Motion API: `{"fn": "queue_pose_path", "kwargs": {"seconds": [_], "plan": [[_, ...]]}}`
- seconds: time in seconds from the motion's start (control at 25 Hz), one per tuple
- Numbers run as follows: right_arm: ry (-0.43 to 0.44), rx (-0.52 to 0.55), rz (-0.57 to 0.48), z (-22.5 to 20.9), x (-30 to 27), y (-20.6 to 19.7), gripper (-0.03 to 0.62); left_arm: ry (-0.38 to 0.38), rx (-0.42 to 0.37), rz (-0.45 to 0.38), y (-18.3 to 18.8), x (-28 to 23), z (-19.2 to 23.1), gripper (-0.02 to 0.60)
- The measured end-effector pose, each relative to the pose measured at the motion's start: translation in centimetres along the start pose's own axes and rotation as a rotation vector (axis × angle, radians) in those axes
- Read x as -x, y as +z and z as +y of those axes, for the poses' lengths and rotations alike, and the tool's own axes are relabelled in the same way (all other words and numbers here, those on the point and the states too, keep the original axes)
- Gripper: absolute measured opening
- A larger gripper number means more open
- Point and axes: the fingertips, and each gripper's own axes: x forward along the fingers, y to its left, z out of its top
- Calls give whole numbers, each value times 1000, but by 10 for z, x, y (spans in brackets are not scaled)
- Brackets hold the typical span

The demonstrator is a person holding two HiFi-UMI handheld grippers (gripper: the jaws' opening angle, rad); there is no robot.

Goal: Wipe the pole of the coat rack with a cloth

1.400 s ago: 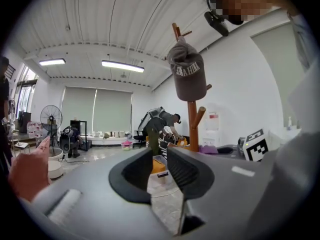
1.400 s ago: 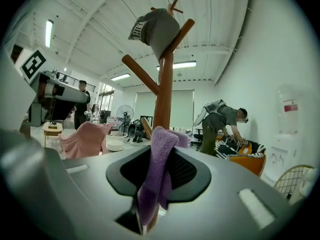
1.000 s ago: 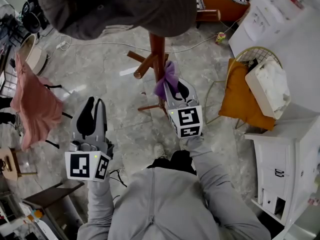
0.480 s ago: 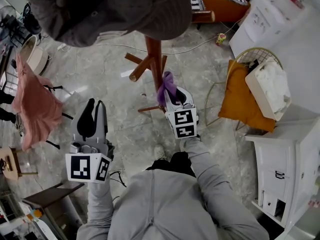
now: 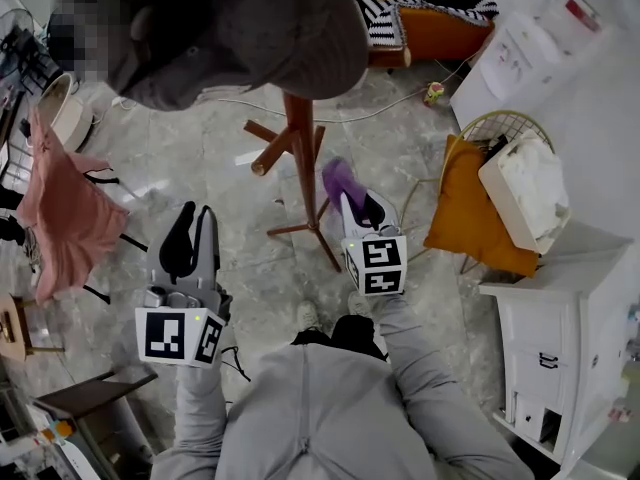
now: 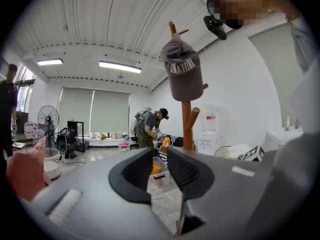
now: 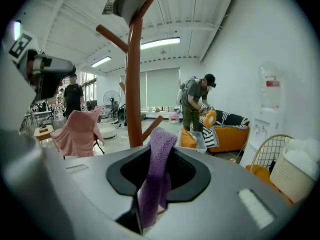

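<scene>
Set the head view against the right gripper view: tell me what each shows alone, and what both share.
Only the head view shows the left gripper, the person's grey sleeves and the white cabinet. Only the right gripper view shows a standing person in a cap and a floor fan. Both show the purple cloth clamped in the right gripper, the coat rack's pole and the pink garment.
</scene>
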Motion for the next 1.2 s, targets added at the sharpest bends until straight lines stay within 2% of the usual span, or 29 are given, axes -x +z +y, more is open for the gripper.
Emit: {"fn": "queue_pose_path", "kwargs": {"seconds": [0.12,0.32,0.52,0.72,0.96,1.08,1.2], "plan": [[-9,33,-115,-10,25,47,80,7,11,-15,3,-3,-5,89],[15,171,-325,-7,64,135,80,43,31,-40,10,-4,-13,89],[33,269,-459,3,93,198,80,84,38,-55,18,1,-23,89],[167,356,-462,24,89,216,80,185,53,-63,20,13,-33,89],[425,395,-447,74,89,218,81,330,68,-55,17,42,-45,89],[485,399,-484,86,91,231,80,395,80,-50,12,61,-45,89],[513,348,-462,85,87,241,80,442,91,-57,11,78,-40,89]]}}
